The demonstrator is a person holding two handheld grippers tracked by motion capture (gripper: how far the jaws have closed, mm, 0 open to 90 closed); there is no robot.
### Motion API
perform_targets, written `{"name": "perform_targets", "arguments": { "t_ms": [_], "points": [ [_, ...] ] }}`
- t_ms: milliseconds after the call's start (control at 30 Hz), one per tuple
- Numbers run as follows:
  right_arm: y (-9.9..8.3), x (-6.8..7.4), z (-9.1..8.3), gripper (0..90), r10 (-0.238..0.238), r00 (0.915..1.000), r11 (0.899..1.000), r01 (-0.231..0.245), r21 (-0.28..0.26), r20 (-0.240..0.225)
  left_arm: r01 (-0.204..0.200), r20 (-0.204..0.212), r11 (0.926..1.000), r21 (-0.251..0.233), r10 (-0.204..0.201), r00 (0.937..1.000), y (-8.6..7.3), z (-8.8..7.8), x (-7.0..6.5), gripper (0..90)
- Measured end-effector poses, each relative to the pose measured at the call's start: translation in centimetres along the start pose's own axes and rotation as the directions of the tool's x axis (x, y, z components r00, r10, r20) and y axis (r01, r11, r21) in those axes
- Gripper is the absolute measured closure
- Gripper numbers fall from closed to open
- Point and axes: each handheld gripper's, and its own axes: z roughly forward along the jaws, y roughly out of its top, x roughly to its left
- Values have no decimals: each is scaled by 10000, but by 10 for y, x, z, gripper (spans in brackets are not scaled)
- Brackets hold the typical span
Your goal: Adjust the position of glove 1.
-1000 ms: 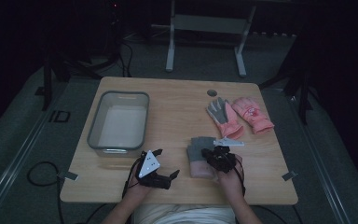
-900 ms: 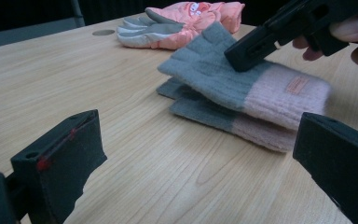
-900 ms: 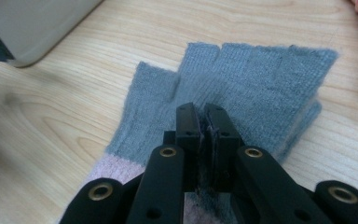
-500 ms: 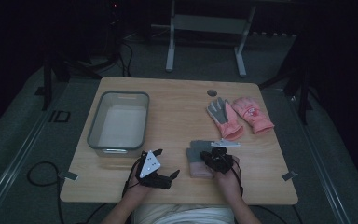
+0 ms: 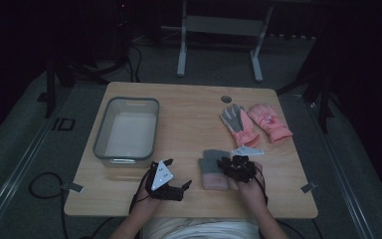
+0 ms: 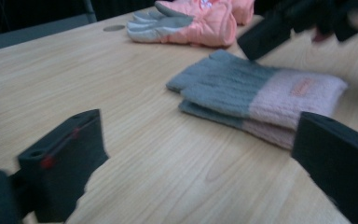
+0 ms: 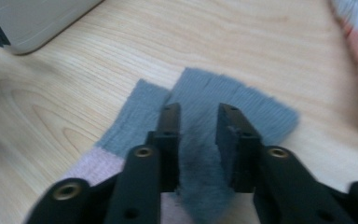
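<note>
A: so what's the surface here?
B: light wooden table (image 5: 189,112), little round hole (image 5: 226,99) near the far edge.
A: and on it?
B: clear plastic bin (image 5: 125,133) on the left, pair of pink-and-grey gloves (image 5: 256,122) far right, grey-and-pink knit mittens (image 5: 213,169) near the front.

Bystanders on a light wooden tabletop (image 5: 189,114)

A clear rectangular plastic tub (image 5: 98,137) sits at the left, open side up. Well apart at the far right, two padded pink winter gloves lie side by side: one grey palm up (image 5: 238,127), the other back up (image 5: 270,122), near a small round hole (image 5: 226,99) in the tabletop.
</note>
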Motion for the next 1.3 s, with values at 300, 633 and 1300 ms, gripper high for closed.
{"name": "perform_targets", "arguments": {
  "t_ms": [300, 633, 1300],
  "points": [
    [28, -47, -21, 630, -735, 9973, 9961, 734, -485, -6, -400, 1610, 9964, 746, 275, 9866, 31, 11, -21, 49],
    [33, -57, 11, 601, -590, 9955, 9982, 592, 3, -745, -2973, 3545, 9498, 973, 2460, 9021, 50, 55, -42, 179],
    [13, -65, 51, 565, 53, 9920, 9874, 148, 1575, -1262, -4413, 4145, 8827, 1615, 3451, 8421, 31, 79, -38, 335]
  ]
}}
